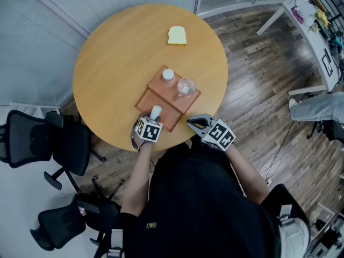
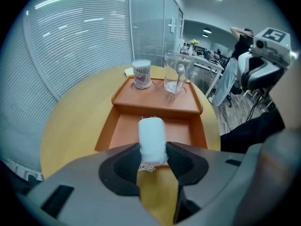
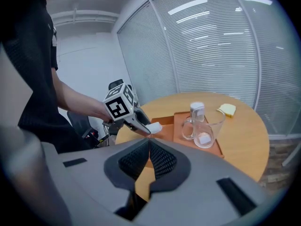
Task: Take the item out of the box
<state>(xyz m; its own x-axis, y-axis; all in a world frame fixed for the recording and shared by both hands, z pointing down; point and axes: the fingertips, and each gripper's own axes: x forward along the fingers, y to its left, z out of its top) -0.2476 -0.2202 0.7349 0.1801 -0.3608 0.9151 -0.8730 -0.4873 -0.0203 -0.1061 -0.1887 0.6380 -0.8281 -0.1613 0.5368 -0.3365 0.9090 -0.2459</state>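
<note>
An orange box point(image 1: 159, 90) with two compartments lies on the round wooden table point(image 1: 118, 58). My left gripper point(image 1: 154, 115) is shut on a white gauze roll point(image 1: 156, 111) and points steeply down over the box's near compartment point(image 2: 155, 126). In the left gripper view the roll point(image 2: 152, 138) stands upright between the pads, with a frayed lower edge. My right gripper point(image 1: 192, 123) hovers at the table's near edge, right of the box, shut with nothing between its pads point(image 3: 149, 149). The right gripper view shows the left gripper point(image 3: 146, 128) holding the roll point(image 3: 155, 126).
The box's far compartment holds a cotton swab jar point(image 1: 168, 75) and a clear glass mug point(image 1: 186, 86) with a small white item inside. A yellow sponge point(image 1: 177, 35) lies at the table's far side. Black office chairs point(image 1: 48, 138) stand to the left, a white desk point(image 1: 314, 31) at the far right.
</note>
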